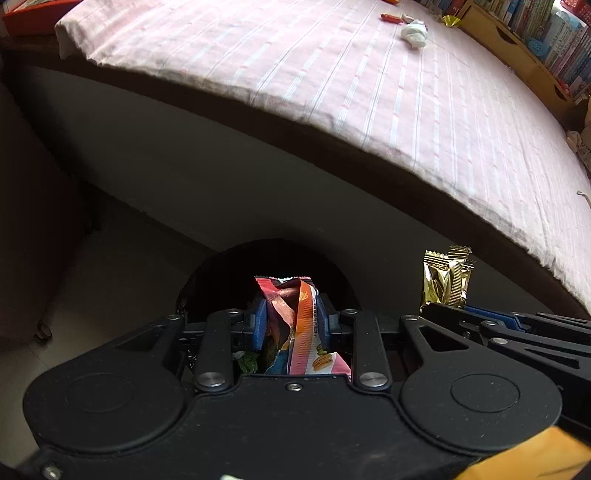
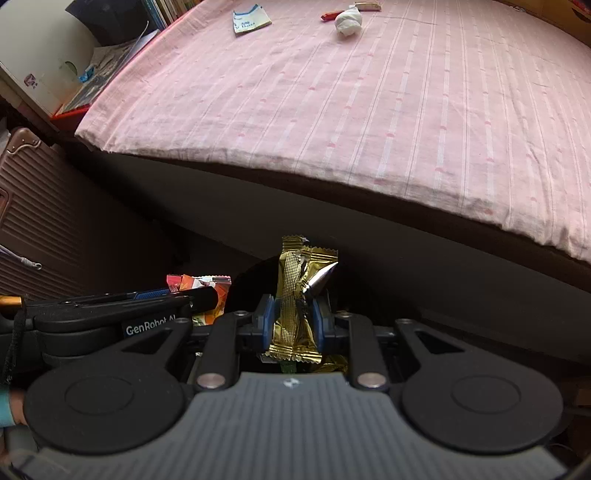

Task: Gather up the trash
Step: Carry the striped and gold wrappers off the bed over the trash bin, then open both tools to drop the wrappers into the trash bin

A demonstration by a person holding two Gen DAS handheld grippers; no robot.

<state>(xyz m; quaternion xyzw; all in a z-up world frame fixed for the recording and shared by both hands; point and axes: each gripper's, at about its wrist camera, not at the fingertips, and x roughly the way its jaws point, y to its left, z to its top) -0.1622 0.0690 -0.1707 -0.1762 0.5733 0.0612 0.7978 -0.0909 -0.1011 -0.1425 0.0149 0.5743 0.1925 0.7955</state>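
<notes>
The left gripper point(image 1: 291, 317) is squeezed tight on a pink and orange wrapper point(image 1: 301, 325). The wrapper stands up between the blue pads point(image 1: 258, 321), in front of a dark round opening point(image 1: 269, 266) low beside the bed. Only the left wrist view shows the floor point(image 1: 92, 280) and a small ring point(image 1: 42, 330) lying on it. Far up on the pink striped sheet point(image 1: 332, 81) it shows a white crumpled tissue point(image 1: 415, 31), a red wrapper point(image 1: 390, 17) and a bit of gold foil point(image 1: 451, 20). A wooden shelf of books point(image 1: 535, 40) stands on the right.

The right gripper point(image 2: 293, 317) is squeezed tight on a gold wrapper point(image 2: 291, 295), which stands up too. The two grippers are side by side, and each one pokes into the other's view. Only the right wrist view shows a ribbed pink suitcase point(image 2: 44, 206) on the left, a white and blue packet point(image 2: 250, 20) on the sheet, and a bit of sleeve point(image 2: 5, 406) at the edge. The bed's dark side point(image 2: 332, 206) hides what lies under it.
</notes>
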